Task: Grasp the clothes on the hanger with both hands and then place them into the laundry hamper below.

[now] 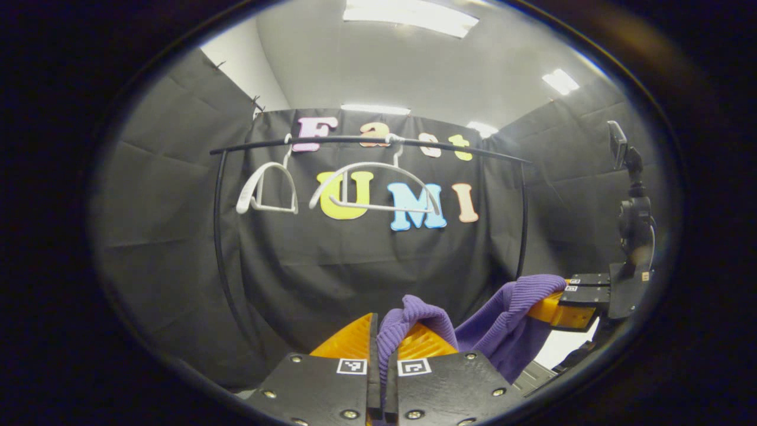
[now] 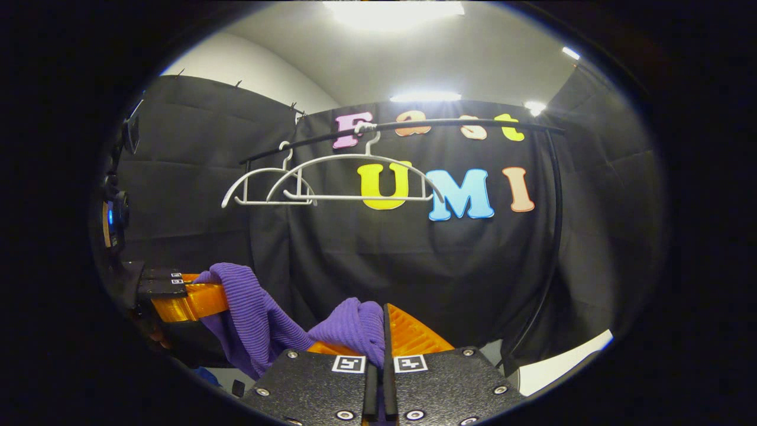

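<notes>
With both the left gripper [image 1: 381, 343] and right gripper [image 2: 384, 331] clamped on the purple garment [image 1: 502, 331] below the rail [image 1: 366, 141], we should lower them level together into the hamper.

Purple ribbed knit garment [image 1: 502, 331], off the hangers, slung between the two grippers, sagging in the middle, each end pinched in closed fingers; two white hangers [image 2: 355, 177], bare, hooked on black rail [image 2: 449, 124] above.
</notes>
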`<state>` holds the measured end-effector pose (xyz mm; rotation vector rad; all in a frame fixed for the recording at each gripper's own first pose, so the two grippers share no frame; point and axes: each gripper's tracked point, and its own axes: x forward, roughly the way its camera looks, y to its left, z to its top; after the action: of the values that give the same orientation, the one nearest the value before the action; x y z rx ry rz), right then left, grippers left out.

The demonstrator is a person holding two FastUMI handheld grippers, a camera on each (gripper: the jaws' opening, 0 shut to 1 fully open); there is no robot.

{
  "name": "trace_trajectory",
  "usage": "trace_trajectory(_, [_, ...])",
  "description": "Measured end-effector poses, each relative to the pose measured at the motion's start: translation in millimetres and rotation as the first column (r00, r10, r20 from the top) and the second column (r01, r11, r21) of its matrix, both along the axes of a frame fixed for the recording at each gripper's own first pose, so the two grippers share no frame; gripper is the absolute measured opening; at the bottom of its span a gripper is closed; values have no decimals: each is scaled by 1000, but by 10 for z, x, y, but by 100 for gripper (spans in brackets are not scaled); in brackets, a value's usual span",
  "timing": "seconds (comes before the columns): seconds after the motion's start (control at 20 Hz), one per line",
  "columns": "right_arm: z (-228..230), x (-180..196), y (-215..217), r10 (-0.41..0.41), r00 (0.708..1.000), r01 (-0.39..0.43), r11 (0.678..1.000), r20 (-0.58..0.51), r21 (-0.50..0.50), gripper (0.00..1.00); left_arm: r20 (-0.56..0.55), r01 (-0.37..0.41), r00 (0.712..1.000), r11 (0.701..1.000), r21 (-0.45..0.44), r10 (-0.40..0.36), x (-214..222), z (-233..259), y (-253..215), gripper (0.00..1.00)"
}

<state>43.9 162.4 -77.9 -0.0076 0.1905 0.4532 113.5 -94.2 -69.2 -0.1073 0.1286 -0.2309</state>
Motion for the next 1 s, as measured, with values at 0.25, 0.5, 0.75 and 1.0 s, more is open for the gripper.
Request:
trace_trajectory(0.25, [-580, -187, -18, 18, 996, -23, 998, -88, -51, 4, -81, -8, 997, 1000, 28, 10, -8, -628, -41, 4])
trace_trajectory(0.5, [-1100, -285, -9, 21, 984, -42, 992, -175, -119, 5, -189, 8, 982, 998, 62, 4, 42, -1163, -142, 4])
trace_trajectory(0.75, [-1625, -367, -34, 26, 963, -81, 977, -268, -199, 5, -311, 6, 950, 995, 104, 27, -68, -1845, -103, 4])
trace_trajectory(1.0, [-2099, -414, -57, -6, 930, -93, 964, -368, -249, 6, -430, 2, 901, 990, 144, 61, -234, -2450, -8, 4])
